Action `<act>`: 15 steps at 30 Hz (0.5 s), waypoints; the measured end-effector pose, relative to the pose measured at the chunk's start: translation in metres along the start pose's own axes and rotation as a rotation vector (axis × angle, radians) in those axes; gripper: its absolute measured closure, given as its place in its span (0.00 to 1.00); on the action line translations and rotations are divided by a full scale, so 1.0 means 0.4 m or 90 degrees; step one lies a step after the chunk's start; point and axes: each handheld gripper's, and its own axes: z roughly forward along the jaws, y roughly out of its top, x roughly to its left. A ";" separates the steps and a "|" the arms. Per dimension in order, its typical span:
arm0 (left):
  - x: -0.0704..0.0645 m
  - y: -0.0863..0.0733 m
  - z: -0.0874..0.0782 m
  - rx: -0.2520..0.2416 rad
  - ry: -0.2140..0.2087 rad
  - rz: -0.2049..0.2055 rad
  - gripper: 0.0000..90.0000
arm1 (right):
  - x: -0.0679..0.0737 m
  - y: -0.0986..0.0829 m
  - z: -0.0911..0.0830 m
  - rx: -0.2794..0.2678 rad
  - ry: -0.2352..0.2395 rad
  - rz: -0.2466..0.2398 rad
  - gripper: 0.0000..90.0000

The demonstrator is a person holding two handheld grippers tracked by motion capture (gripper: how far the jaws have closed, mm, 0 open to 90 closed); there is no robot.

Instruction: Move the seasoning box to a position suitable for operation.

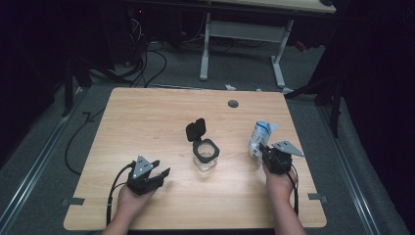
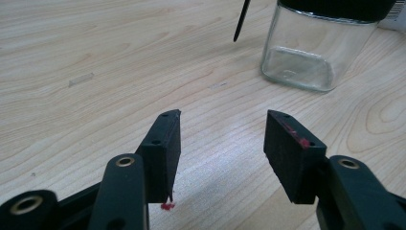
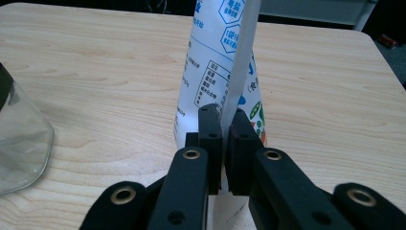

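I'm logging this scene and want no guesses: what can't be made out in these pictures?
- White pouch: its top is cut off by the upper edge of the right gripper view; in the high view its print is too small to read.
- Glass jar: the left gripper view's upper edge cuts off its black rim.
- Whether the pouch is sealed or torn: cannot tell.
- Right gripper: its shut jaws hide the pouch fold between them.

The high view is dim, its surroundings sinking into black, while the tabletop [image 1: 161, 117] stays evenly lit from above. Both gripper views are brighter; soft glare sheens the wood, and the near jaws look slightly soft.
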 end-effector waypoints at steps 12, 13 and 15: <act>0.002 0.000 0.002 -0.002 -0.001 0.005 0.53 | -0.007 0.022 -0.002 0.032 0.033 -0.018 0.97; 0.001 -0.001 0.002 -0.004 -0.001 0.008 0.53 | -0.006 0.026 -0.003 0.037 0.035 -0.025 0.97; 0.000 -0.001 0.002 -0.006 -0.002 0.010 0.52 | -0.004 0.035 -0.006 0.051 0.039 -0.038 0.98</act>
